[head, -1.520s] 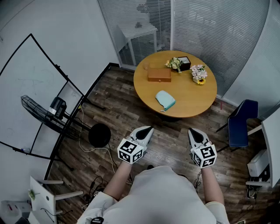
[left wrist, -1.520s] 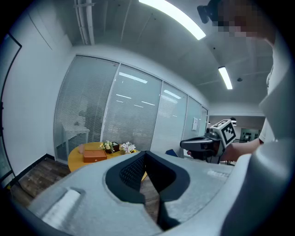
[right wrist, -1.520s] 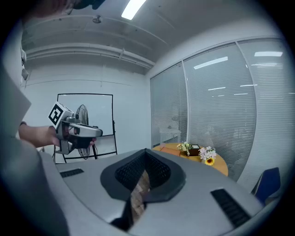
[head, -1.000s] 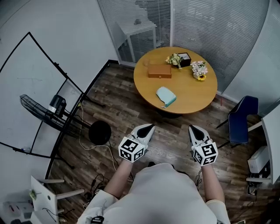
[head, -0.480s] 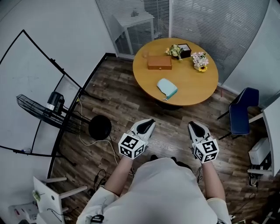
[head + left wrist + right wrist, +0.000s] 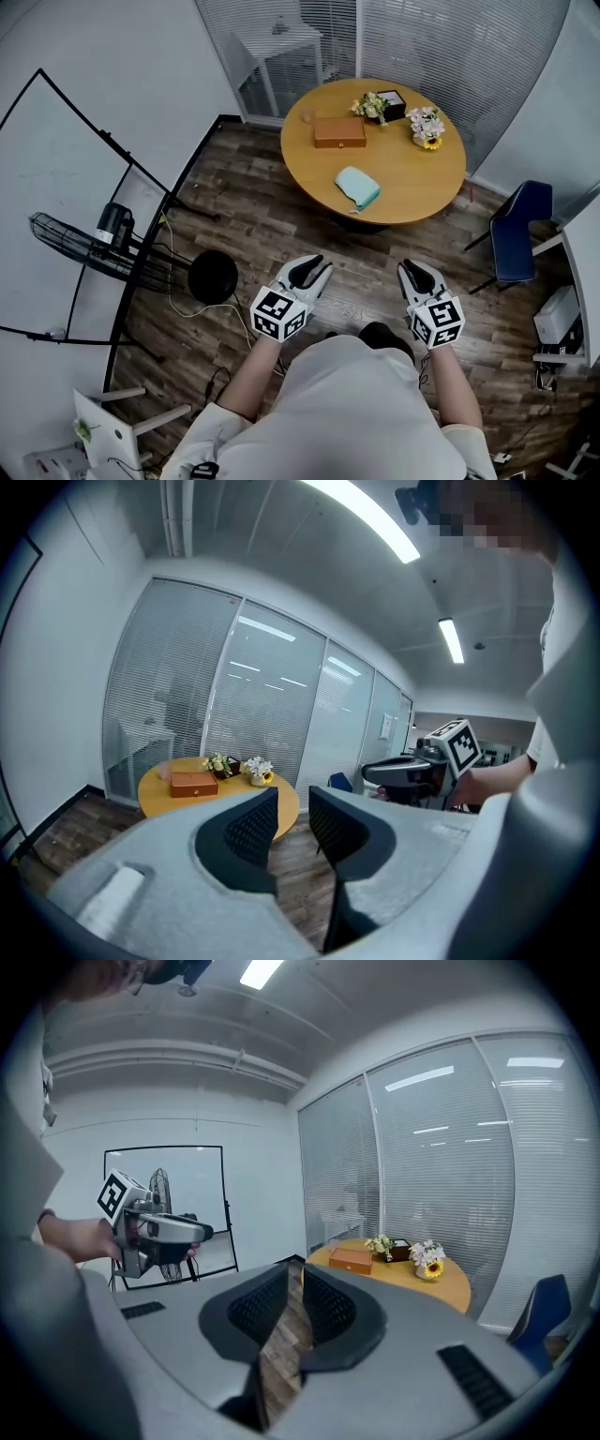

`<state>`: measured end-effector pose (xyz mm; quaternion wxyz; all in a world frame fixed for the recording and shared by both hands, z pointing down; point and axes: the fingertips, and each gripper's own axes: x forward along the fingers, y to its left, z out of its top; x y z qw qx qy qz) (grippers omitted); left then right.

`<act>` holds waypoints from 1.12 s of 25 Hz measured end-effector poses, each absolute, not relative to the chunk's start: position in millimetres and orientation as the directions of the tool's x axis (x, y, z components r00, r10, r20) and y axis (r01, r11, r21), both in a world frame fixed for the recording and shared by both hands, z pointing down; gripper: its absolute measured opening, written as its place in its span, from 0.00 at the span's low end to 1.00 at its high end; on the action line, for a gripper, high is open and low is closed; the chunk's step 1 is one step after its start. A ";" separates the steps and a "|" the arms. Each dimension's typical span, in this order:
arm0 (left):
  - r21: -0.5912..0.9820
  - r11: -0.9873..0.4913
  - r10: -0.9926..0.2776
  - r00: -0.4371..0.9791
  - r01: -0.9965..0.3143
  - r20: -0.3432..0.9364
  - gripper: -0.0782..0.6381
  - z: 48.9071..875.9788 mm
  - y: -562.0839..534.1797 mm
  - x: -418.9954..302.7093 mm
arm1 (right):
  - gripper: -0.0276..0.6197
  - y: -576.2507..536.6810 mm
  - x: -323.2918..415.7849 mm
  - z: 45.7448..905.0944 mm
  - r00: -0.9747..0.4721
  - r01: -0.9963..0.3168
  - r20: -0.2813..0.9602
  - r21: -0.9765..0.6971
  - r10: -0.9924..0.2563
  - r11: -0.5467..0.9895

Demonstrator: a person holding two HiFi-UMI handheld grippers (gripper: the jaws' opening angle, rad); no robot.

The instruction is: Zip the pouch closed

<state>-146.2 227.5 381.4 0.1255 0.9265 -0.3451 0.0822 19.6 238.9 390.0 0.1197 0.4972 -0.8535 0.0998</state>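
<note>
Most of what lies below me is dark wood floor (image 6: pixel 262 225), and I stand on it well back from the round tabletop (image 6: pixel 412 192). One blue chair (image 6: pixel 514 246) sits just off the tabletop's right side. My left gripper (image 6: pixel 312 267) and right gripper (image 6: pixel 411 272) hang side by side over the floor, both aimed toward the tabletop and well apart from it. Each pair of fingers is opening, the left gap wider than the right. Only floor shows between them, and neither holds anything. On the tabletop, the brown box (image 6: pixel 339 132) lies toward the far edge. The pale blue pouch (image 6: pixel 357 188) lies flat near the front edge, untouched. Small flowers (image 6: pixel 427 125) stand at the far right.
</note>
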 end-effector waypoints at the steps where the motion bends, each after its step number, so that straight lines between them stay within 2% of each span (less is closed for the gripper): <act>1: 0.176 -0.730 -0.618 0.747 -0.661 0.243 0.25 383.0 225.1 -147.2 | 0.12 236.2 19.0 391.4 -0.477 -0.872 0.306 -0.051 -0.824 0.486; 13: 0.194 -0.674 -0.665 0.701 -0.712 0.258 0.25 391.9 154.1 -145.0 | 0.12 157.8 25.7 413.3 -0.520 -0.848 0.318 -0.080 -0.792 0.525; 28: 0.233 -0.596 -0.705 0.639 -0.769 0.309 0.25 417.4 34.6 -86.4 | 0.12 18.3 73.5 442.3 -0.616 -0.774 0.362 -0.112 -0.700 0.623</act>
